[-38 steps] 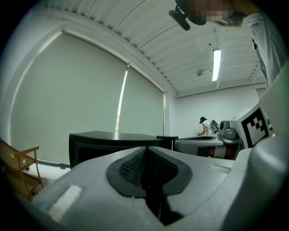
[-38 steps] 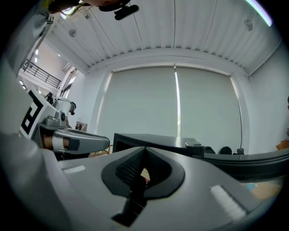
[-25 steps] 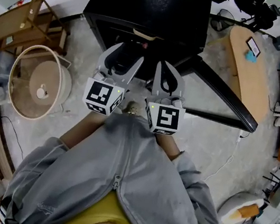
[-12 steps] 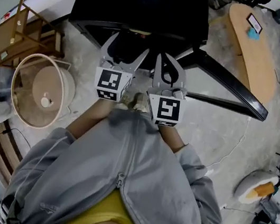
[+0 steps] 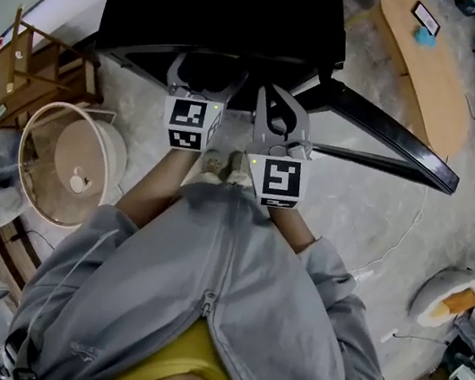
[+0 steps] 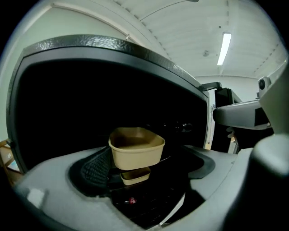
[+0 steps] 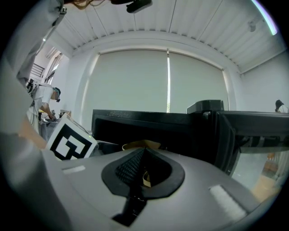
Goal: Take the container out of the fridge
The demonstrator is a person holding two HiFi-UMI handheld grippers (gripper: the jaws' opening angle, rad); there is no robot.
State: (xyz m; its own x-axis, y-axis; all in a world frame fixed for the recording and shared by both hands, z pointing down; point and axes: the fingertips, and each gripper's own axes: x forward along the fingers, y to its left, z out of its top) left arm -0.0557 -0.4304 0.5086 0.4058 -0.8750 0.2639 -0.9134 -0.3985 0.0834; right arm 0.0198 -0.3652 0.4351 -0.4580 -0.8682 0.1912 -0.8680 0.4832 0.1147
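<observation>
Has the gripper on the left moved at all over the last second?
Yes. The left gripper has pushed forward, closer to the black fridge. Its jaws are opening, with the tan container in line between them, untouched.

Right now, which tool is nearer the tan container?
Left. The left tool, jaws opening and gripping nothing, points straight at the tan container; the right tool, shut, sits off to its right.

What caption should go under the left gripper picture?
Left gripper jaws opening, tan container between them untouched, inside dark fridge.
</observation>
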